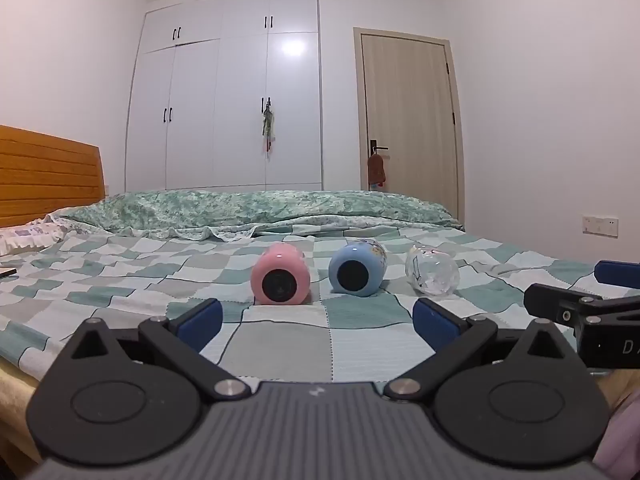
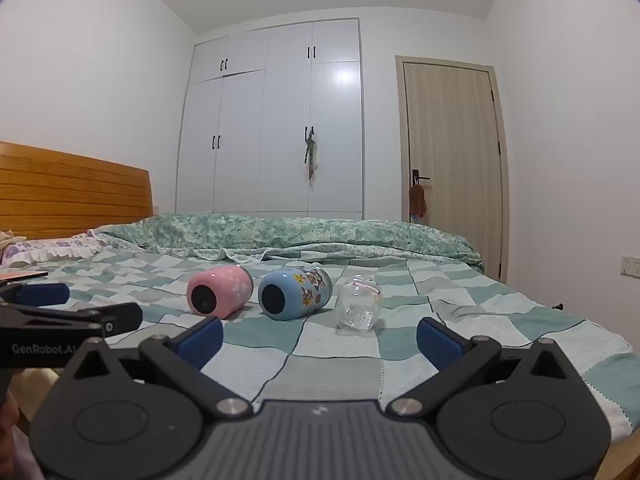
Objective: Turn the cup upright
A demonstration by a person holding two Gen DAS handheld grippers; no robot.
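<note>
Both hand-held grippers, left (image 1: 318, 318) and right (image 2: 320, 338), are hovering spread and empty short of the pink cup (image 1: 280, 279) lying sideways on the bed (image 1: 280, 344), risking rolling it on the soft quilt.

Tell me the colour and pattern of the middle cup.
Light blue with cartoon stickers on its side; right wrist view shows it best.
</note>
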